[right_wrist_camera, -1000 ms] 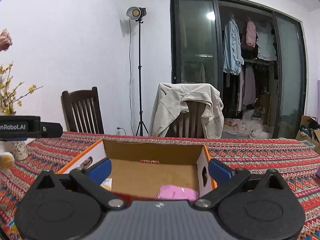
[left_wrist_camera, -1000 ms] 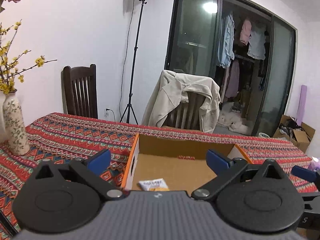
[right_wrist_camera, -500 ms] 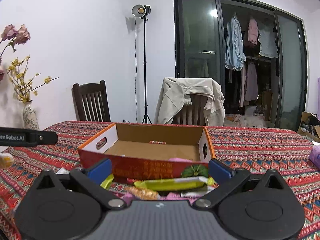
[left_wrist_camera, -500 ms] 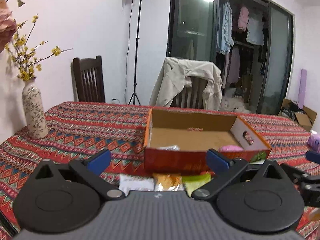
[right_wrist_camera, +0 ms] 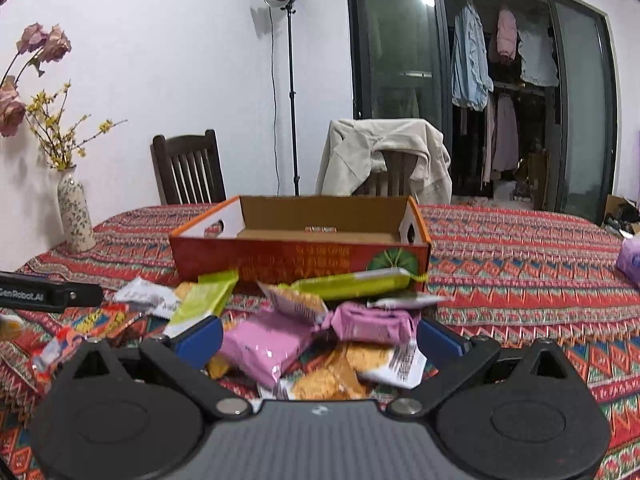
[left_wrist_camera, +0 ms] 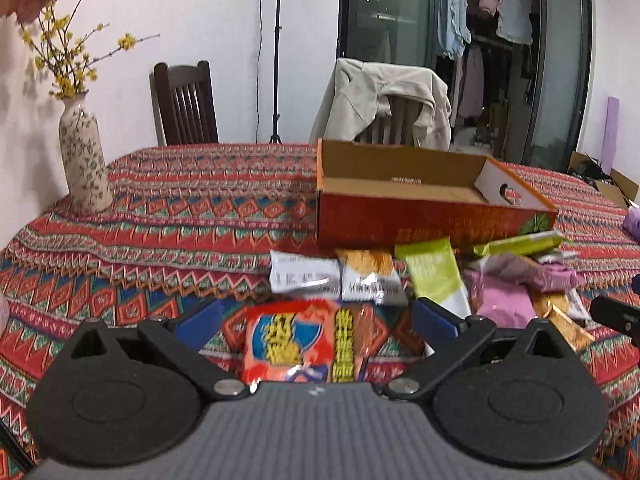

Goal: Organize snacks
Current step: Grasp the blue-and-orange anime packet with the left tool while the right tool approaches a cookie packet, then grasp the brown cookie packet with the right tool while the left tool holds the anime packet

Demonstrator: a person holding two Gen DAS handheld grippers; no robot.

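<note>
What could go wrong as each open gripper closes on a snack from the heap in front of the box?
1. The right gripper faces overlapping packets: closing on the pink packet may also pinch the orange packet beneath.
2. The red packet between the left gripper fingers lies flat on the tablecloth, so the fingers may snag cloth.

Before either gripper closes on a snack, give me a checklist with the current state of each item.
1. Left gripper open: ok.
2. Right gripper open: ok.
3. Red packet lies between the left fingers: ok.
4. Pink packet lies alone between the right fingers: not ok, other packets overlap it.
5. Cardboard box open, upright: ok.
6. Room left in the box: cannot tell, its floor is mostly hidden.
</note>
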